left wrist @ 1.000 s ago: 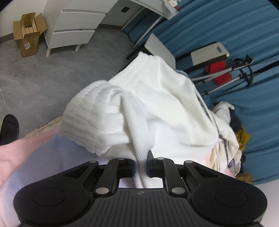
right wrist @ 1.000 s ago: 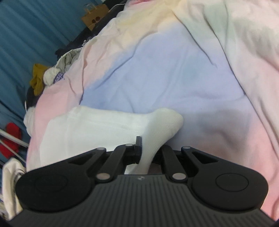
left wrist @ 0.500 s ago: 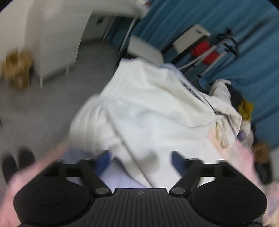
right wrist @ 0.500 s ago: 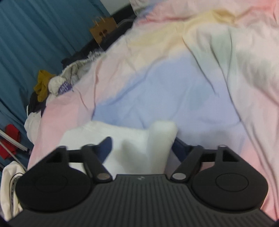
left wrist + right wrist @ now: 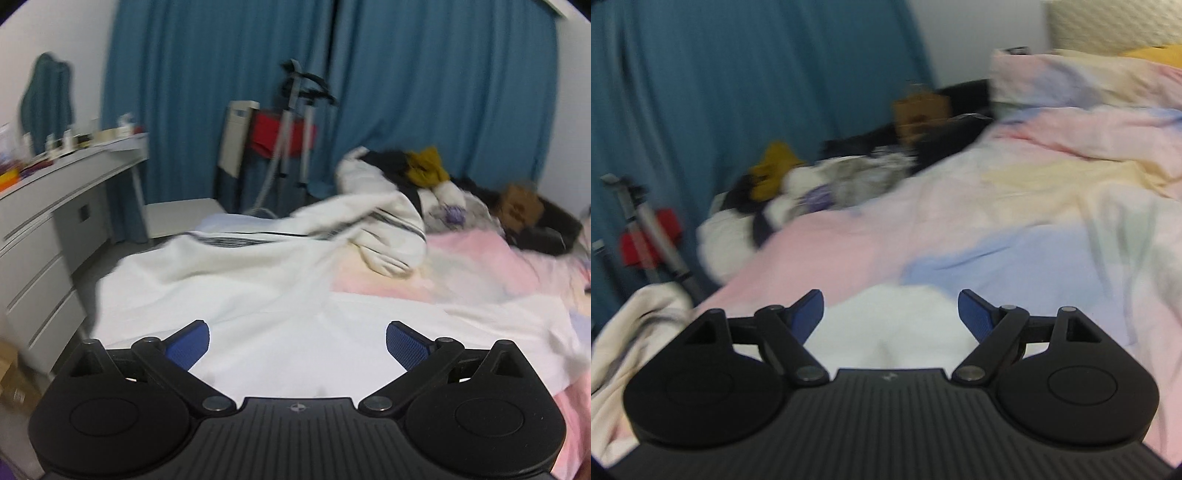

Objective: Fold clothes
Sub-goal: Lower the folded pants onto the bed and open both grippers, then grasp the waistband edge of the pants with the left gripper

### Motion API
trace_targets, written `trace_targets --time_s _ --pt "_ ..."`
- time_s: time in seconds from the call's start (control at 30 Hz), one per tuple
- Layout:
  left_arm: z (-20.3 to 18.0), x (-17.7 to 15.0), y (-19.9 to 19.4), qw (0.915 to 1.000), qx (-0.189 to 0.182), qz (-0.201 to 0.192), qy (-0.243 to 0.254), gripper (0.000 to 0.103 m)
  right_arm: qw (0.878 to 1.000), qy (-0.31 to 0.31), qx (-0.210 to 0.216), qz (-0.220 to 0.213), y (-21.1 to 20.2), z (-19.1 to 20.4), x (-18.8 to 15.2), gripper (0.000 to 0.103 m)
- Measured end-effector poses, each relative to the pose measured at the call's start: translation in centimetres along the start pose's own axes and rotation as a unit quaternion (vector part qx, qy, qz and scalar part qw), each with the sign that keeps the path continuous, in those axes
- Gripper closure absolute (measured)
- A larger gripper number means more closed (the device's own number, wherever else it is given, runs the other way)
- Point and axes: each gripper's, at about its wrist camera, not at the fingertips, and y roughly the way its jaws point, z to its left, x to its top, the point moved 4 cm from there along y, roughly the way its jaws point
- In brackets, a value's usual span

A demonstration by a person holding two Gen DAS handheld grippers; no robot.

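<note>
A white knit garment (image 5: 280, 295) lies spread on the pastel bed cover (image 5: 498, 273), its far part with dark stripes bunched up behind. My left gripper (image 5: 297, 341) is open and empty just above the near part of the garment. In the right wrist view the white garment (image 5: 890, 325) lies under my right gripper (image 5: 890, 310), which is open and empty. Both views are blurred by motion.
A heap of unfolded clothes (image 5: 432, 177) lies at the far side of the bed, also in the right wrist view (image 5: 812, 184). A grey drawer desk (image 5: 48, 236) stands left of the bed. A tripod and a red item (image 5: 291, 136) stand before the blue curtain (image 5: 406, 81).
Both grippers opened and let go of the white garment, which now lies flat on the bed. Both cameras have tilted up toward the curtain and far side of the bed.
</note>
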Motion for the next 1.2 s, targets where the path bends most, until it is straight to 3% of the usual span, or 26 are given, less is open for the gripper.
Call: trace_targets --time_s 0.17,0.37,0.53,0.73,0.87,0.9,0.97,1.03,1.1,1.2 --pt "-5.9 0.7 6.4 0.9973 -0.008 0.006 0.073 0.0 0.996 -0.056 0.067 0.022 -1.8 4.9 -2.8 0.021" --pt "-12.5 2.3 15.6 0.9933 -0.031 0.012 0.111 0.001 0.986 -0.115 0.113 0.036 -2.3 8.8 -4.7 0.021" --pt "-17.6 3.6 25.1 0.989 -0.029 0.019 0.144 0.001 0.984 -0.108 0.131 0.047 -1.1 9.3 -5.1 0.021" --pt "-22.3 4.7 36.2 0.9806 0.022 0.028 0.193 0.009 0.986 -0.098 0.12 0.062 1.4 8.7 -6.0 0.021" --pt "-23.4 5.1 41.7 0.9739 0.047 0.061 0.214 0.015 0.986 -0.1 0.11 0.07 3.5 8.4 -6.8 0.021" --pt "-23.6 5.2 42.5 0.9736 0.046 0.067 0.213 0.018 0.986 -0.1 0.11 0.073 4.0 8.3 -7.0 0.021" --pt "-23.8 5.8 43.3 0.9739 0.041 0.073 0.211 0.036 0.986 -0.099 0.111 0.079 4.8 8.3 -7.3 0.021" --pt "-24.0 6.5 43.3 0.9726 0.045 0.078 0.214 0.069 0.985 -0.097 0.111 0.086 5.4 8.2 -7.6 0.021" --pt "-24.3 7.2 43.1 0.9701 0.049 0.082 0.223 0.084 0.985 -0.094 0.111 0.088 5.5 8.3 -7.7 0.021" --pt "-24.9 9.9 41.0 0.9758 0.032 0.066 0.206 0.087 0.986 -0.091 0.112 0.085 5.2 8.3 -7.7 0.021"
